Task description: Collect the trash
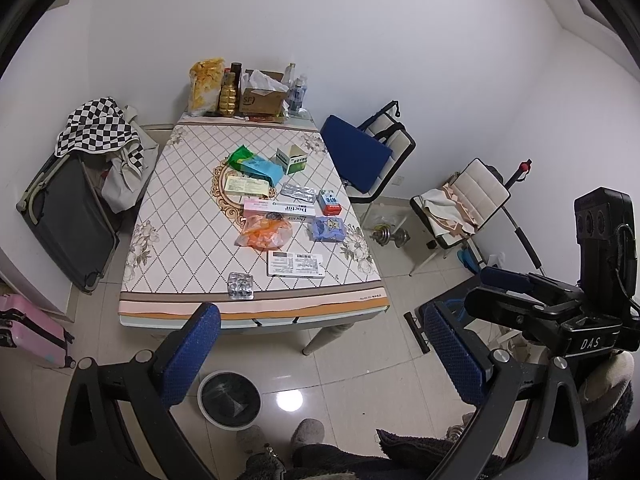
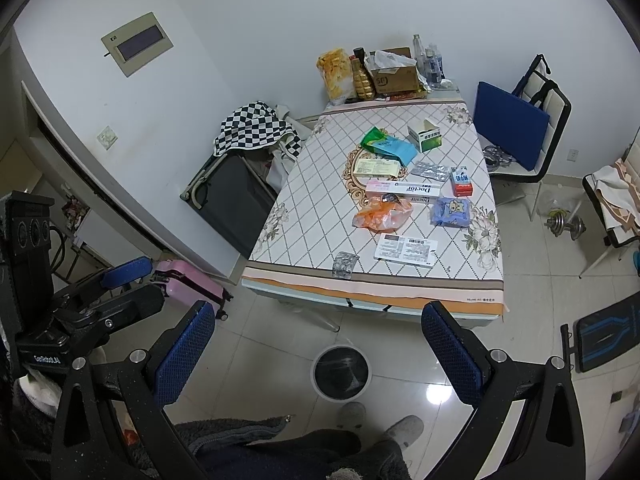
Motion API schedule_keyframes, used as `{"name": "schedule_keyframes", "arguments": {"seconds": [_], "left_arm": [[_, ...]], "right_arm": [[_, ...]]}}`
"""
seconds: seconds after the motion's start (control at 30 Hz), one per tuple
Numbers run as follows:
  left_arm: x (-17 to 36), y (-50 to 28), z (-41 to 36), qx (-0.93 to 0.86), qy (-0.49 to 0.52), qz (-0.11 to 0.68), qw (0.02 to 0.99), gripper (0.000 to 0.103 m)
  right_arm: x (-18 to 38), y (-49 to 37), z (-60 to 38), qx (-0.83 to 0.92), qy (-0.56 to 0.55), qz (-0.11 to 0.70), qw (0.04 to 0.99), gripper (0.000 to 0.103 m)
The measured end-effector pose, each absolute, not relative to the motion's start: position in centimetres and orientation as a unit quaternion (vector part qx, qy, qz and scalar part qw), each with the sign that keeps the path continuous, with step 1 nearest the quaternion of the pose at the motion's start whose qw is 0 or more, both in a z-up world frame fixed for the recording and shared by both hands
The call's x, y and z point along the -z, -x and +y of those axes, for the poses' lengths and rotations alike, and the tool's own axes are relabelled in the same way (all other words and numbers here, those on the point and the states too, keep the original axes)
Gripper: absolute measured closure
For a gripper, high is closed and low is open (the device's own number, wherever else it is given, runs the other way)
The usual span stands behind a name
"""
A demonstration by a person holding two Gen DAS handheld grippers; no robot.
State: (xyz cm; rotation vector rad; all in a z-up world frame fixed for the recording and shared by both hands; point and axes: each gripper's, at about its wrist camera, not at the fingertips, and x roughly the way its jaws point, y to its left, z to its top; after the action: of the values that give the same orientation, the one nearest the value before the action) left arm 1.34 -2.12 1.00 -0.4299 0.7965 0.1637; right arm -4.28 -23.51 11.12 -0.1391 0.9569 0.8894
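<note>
Trash scattered over rectangular table with diamond-patterned cloth point(image 1: 176, 216): crumpled orange plastic bag point(image 1: 264, 234) near middle, white "Doctor" toothpaste box point(image 1: 296, 209) just behind, silver foil blister pack point(image 1: 240, 286) by near edge, white printed label sheet point(image 1: 296, 265) beside it, blue tissue packet point(image 1: 329, 229) to right. Round black-lined waste bin with white rim point(image 1: 229, 399) on tiled floor before table. Left gripper point(image 1: 320, 350) spread wide, holding nothing. Right gripper point(image 2: 318, 350) likewise spread, empty, above bin.
</note>
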Motion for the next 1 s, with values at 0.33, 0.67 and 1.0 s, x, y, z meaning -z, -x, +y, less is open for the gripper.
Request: {"name": "schedule_keyframes", "arguments": {"seconds": [0.33, 0.67, 1.0], "left_arm": [[1.8, -1.9, 0.8, -0.224, 0.153, 0.4, 0.876, 0.0], [13.7, -9.2, 8.4, -0.317, 0.175, 0.502, 0.785, 0.0], [28.7, -17.8, 10.6, -0.305, 0.297, 0.621, 0.658, 0.001]], "right_arm": [[-9.6, 2.2, -21.9, -0.356, 0.071, 0.449, 0.816, 0.0], [1.7, -8.5, -17.9, -0.234, 0.141, 0.529, 0.804, 0.0], [14.6, -28.5, -16.2, -0.166, 0.11, 0.611, 0.766, 0.0]]}}
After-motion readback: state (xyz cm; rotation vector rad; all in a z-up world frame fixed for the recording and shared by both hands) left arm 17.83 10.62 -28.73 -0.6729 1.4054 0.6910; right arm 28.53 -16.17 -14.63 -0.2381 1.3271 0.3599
